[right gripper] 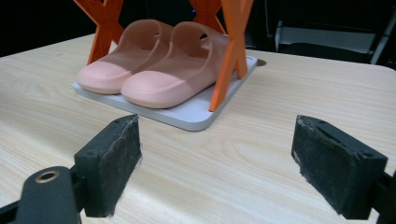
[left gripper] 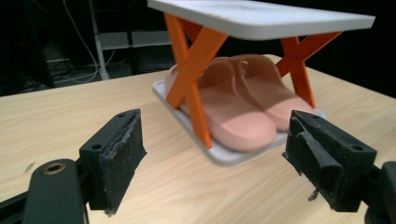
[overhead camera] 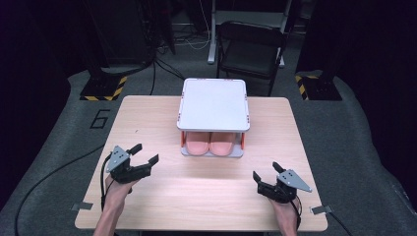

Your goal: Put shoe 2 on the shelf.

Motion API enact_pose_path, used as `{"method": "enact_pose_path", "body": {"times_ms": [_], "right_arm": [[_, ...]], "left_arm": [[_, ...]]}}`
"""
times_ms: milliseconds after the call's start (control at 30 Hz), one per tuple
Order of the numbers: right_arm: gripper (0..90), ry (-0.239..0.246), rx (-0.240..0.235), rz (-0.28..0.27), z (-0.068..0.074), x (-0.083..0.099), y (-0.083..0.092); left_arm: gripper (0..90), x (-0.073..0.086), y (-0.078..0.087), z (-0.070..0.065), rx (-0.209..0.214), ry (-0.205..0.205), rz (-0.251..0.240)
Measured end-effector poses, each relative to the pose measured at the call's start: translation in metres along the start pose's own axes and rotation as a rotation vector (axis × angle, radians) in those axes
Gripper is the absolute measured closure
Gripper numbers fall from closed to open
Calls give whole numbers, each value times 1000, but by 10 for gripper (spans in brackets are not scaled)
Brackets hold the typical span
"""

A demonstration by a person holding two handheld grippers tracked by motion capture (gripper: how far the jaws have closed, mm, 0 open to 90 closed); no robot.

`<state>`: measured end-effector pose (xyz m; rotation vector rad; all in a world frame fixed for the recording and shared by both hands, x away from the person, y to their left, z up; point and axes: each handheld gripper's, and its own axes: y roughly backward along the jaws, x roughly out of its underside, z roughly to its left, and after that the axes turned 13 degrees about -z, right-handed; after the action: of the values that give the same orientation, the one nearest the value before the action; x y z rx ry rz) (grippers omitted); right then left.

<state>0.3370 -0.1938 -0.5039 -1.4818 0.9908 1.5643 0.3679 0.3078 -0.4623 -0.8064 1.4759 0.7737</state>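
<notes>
Fingers first: on both grippers the 2 black pads stand wide apart with nothing between them. The left gripper (overhead camera: 145,153) hovers over the table (overhead camera: 196,196) near its front-left part, and the right gripper (overhead camera: 267,176) hovers near the front-right part, each held by a hand coming in from the near edge.

Farther in, at the table's centre, sits a small 2-tier rack (overhead camera: 213,103) with a white top shelf on orange X-shaped legs (left gripper: 194,70). On its lower tray (right gripper: 187,116) lie 2 pink slippers (overhead camera: 210,146), side by side and touching, toes toward the person.

From the left gripper the slippers lie at about 1 o'clock; from the right gripper, at about 11 o'clock. Their long axes run 6 to 12, so the toes are the nearest part to both grippers. Neither gripper looks clearly nearer; the left one seems slightly closer. Any reach must go in low from the front, under the top shelf and between the orange legs.

Beyond the table stand a folding chair (overhead camera: 251,49) and dark equipment.
</notes>
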Motion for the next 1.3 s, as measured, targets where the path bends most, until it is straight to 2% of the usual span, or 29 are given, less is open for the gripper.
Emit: {"method": "enact_pose_path", "body": {"times_ms": [200,267,467,500,833,1000,1133,1300], "right_arm": [[158,-5,26,-12,-9,4,7],[159,-11,37,-14,-12,4,9],[166,-8,34,-18,-10,5,10],[167,10,26,-4,-10,7,11],[170,-3,21,-1,-10,9,10],[174,4,22,10,-9,10,9],[177,12,21,15,-8,11,9],[177,10,18,15,-9,11,10]], "left_arm": [[192,13,11,5,-20,32,-35],[192,18,13,7,-15,15,-17],[192,29,17,7,-14,26,10],[193,30,16,7,-21,41,11],[193,31,19,12,-49,69,-7],[194,32,23,18,-75,100,-13],[195,32,23,18,-81,103,-17],[195,32,21,15,-77,86,-1]]}}
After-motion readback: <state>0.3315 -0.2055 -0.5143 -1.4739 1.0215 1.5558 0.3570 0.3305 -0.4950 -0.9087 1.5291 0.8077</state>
